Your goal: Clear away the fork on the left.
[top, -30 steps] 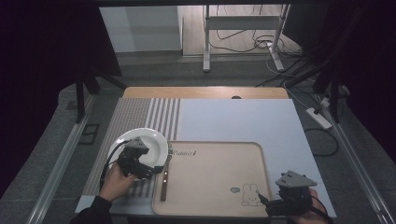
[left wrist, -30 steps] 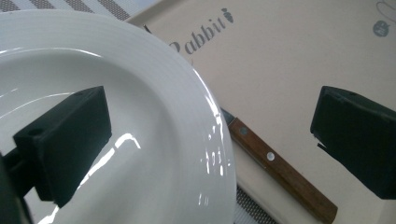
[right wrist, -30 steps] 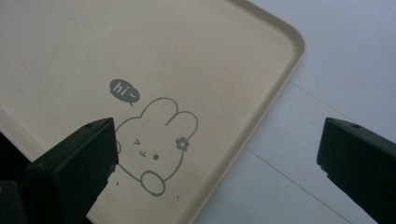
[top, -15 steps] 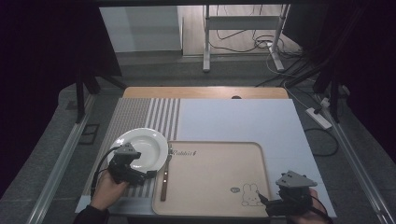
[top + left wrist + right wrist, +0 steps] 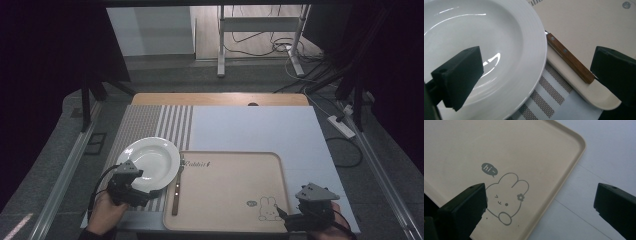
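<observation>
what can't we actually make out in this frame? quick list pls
- Utensil head: high view too small, plate rim covers it in left gripper view. Fork or knife, cannot tell.
- Tray lettering near its top edge: too small in high view, cut off by the frame top in left gripper view.
- Whether the plate touches the tray rim: unclear.
- Left gripper, right gripper: jaws wide open, bodies cut off by the bottom edge.

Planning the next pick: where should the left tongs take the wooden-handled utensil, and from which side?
Grip the wooden handle across its width, coming from above. It lies flat along the tray's left rim, its near end free. The plate crowds the metal end, so stay toward the person's side. The left tongs are open and close by.
</observation>
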Available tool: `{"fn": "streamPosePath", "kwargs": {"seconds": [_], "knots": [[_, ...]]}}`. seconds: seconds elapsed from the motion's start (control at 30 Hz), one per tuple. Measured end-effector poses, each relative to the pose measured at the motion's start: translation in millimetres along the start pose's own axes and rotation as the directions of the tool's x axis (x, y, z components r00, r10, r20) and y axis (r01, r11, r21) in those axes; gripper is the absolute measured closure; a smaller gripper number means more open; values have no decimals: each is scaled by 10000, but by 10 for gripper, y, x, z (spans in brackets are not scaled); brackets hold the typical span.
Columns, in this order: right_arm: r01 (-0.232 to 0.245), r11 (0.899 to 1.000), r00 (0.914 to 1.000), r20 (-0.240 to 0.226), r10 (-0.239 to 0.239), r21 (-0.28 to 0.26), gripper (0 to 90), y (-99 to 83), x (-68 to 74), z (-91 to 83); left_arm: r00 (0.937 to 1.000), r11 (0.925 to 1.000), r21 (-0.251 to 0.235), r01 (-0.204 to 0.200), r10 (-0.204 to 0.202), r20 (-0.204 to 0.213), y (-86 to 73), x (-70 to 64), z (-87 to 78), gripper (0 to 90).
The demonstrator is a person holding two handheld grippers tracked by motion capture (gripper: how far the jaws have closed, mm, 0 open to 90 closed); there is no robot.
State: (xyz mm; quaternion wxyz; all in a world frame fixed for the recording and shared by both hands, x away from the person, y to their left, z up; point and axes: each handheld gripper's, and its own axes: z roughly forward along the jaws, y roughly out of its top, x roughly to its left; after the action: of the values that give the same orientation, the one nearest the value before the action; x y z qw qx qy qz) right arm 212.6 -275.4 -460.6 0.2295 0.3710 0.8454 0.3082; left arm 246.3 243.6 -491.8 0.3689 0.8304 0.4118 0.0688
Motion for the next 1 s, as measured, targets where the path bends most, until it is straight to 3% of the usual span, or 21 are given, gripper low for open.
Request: {"fn": "streamPosePath", "kwargs": {"seconds": [0.53,1.0], "knots": [[-27,10000,10000,70,27,-1,0,0,3,1,9981,9970,-638,448,-474,-391,-232,10,-207,0],[-53,10000,9999,99,53,3,0,0,2,0,9942,9961,-763,454,-525,-935,-335,-9,-333,0]]}}
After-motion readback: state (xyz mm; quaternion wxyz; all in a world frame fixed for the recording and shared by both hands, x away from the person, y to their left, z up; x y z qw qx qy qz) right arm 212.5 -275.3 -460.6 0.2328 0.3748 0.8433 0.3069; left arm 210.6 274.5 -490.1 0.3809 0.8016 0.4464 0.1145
